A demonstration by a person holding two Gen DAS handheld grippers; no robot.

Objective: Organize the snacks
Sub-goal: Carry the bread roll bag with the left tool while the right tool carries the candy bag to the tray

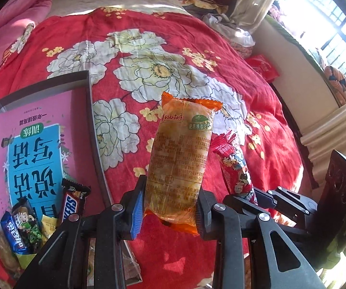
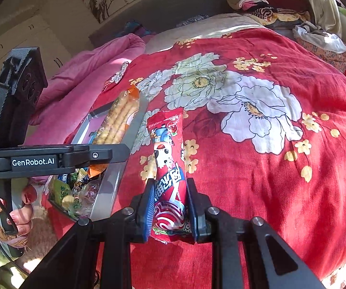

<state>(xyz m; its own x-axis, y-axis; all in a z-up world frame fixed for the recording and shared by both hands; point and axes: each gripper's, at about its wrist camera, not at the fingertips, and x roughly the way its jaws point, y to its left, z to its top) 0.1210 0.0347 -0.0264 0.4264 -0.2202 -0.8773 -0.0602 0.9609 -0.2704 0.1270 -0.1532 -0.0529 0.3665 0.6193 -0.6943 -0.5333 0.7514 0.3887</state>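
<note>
My left gripper (image 1: pixel 170 204) is shut on an orange biscuit packet (image 1: pixel 180 161), held upright above the red bedspread; the packet also shows in the right wrist view (image 2: pixel 120 118). My right gripper (image 2: pixel 169 209) is shut on a red snack packet with a cartoon dog (image 2: pixel 169 168), also upright; it shows to the right in the left wrist view (image 1: pixel 235 166). A grey tray (image 1: pixel 90 110) lies left on the bed, lined with a pink and blue booklet. Near its front end lie a Snickers bar (image 1: pixel 73 204), an Oreo pack (image 1: pixel 13 233) and other snacks.
The bed is covered by a red floral bedspread (image 1: pixel 173 48), with a pink quilt (image 2: pixel 88 72) at the left and piled clothes (image 2: pixel 257 0) at the head. A window and sill (image 1: pixel 329 36) stand at the right. The left gripper's body (image 2: pixel 48 159) is beside the tray.
</note>
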